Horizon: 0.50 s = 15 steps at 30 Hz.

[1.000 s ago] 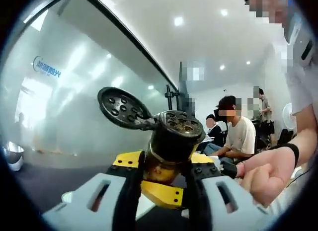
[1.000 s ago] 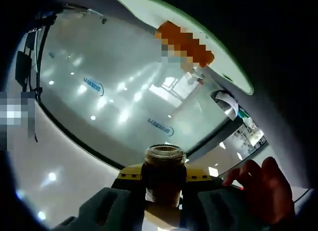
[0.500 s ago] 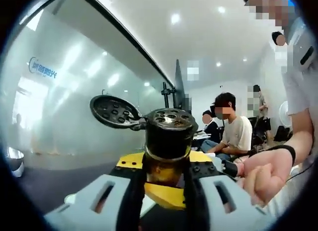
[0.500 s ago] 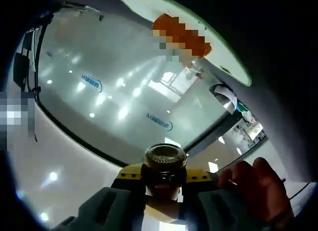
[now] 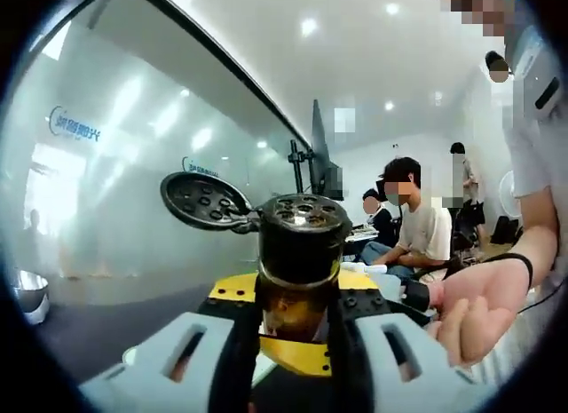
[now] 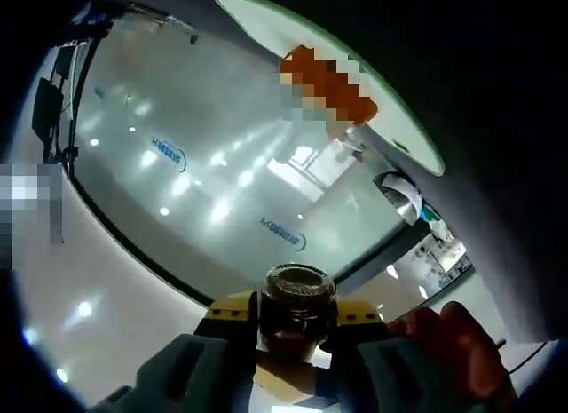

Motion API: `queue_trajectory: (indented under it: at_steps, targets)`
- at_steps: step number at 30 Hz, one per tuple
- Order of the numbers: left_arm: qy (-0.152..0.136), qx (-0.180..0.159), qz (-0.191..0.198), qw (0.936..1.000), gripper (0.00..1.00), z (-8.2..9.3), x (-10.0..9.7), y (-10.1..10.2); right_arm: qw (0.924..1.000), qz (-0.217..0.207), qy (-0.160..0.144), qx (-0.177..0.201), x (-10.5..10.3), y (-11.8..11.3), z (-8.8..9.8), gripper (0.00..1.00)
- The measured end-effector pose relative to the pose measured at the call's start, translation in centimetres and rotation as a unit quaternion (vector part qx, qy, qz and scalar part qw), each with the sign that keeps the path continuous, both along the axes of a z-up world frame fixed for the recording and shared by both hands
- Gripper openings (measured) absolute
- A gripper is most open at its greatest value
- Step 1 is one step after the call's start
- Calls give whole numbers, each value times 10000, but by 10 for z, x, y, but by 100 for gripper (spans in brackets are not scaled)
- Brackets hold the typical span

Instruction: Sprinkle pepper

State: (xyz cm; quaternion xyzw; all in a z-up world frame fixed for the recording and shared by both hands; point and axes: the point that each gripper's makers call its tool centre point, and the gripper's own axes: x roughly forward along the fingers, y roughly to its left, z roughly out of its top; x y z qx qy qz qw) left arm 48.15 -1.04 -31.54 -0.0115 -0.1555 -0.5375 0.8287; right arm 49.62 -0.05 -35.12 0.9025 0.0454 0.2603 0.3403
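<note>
My left gripper (image 5: 293,317) is shut on a pepper shaker (image 5: 300,253) of brown glass. Its black perforated cap (image 5: 302,216) faces away from me, and the flip lid (image 5: 202,201) hangs open to the left. My right gripper (image 6: 295,322) is shut on a small brown glass jar (image 6: 298,297), whose ridged round top points ahead. The right gripper view is rolled over: a white plate with a green rim (image 6: 266,20) lies on the dark table (image 6: 479,84) at the view's top, with a blurred orange thing on it.
A person's hand (image 5: 475,311) is close at the right of the left gripper view, and a hand (image 6: 453,342) shows at the lower right of the right gripper view. Seated people (image 5: 424,235) are behind. A frosted glass wall (image 5: 115,182) and a metal bowl (image 6: 401,184) stand nearby.
The shaker in my left gripper has come from leaning right to standing straight between the jaws. The jar in my right gripper has tipped, so its top now faces forward.
</note>
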Motion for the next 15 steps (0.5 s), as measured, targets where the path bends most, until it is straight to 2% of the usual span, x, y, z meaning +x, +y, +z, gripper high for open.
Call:
queue_trajectory:
  at_steps: [2, 4, 5, 9, 15]
  targets:
    - [-1, -49, -18, 10000, 18, 3, 0, 2, 9997, -30, -199, -140, -1, 1, 5, 33]
    - [21, -93, 2, 10000, 18, 7, 0, 3, 9994, -91, -263, -212, -2, 0, 5, 36]
    - [33, -43, -3, 10000, 18, 7, 1, 4, 9986, -147, -328, -398, -2, 1, 4, 38]
    - [-40, 173, 41, 9998, 18, 3, 1, 6, 9981, -64, -335, -510, -3, 1, -1, 39]
    - [0, 182, 130, 9997, 18, 7, 3, 12, 9952, 94, -444, -872, -3, 8, -5, 40]
